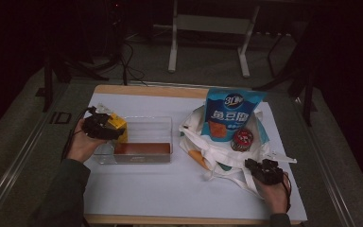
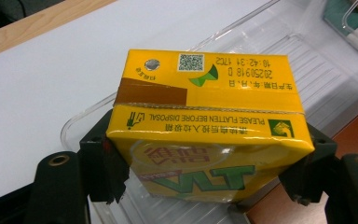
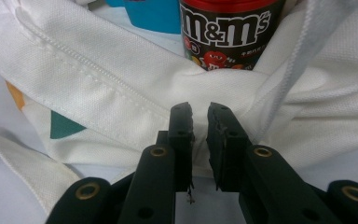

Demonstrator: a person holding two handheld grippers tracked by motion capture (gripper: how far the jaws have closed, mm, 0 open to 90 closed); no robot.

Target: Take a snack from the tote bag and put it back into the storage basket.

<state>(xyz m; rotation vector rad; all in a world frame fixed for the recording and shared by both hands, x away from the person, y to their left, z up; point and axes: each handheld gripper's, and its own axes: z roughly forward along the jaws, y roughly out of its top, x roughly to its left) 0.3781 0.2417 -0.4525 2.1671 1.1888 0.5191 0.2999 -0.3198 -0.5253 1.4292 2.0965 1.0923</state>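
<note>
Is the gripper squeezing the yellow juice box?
Touching. In the left gripper view, the left gripper has one black jaw pressed against each side of the yellow juice box, holding it above the clear plastic bin.

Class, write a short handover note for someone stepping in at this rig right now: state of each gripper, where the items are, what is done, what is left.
Left gripper: shut on the yellow drink carton, held over the left end of the clear plastic bin.
Right gripper: jaws nearly closed, pinching the rim of the white tote bag.
In the bag: blue snack pouch and M&M's tub, both upright.
Done: carton is out of the bag; a brown flat item lies in the bin.
Left: probably set the carton down in the bin, then move over the pouch and tub.
</note>
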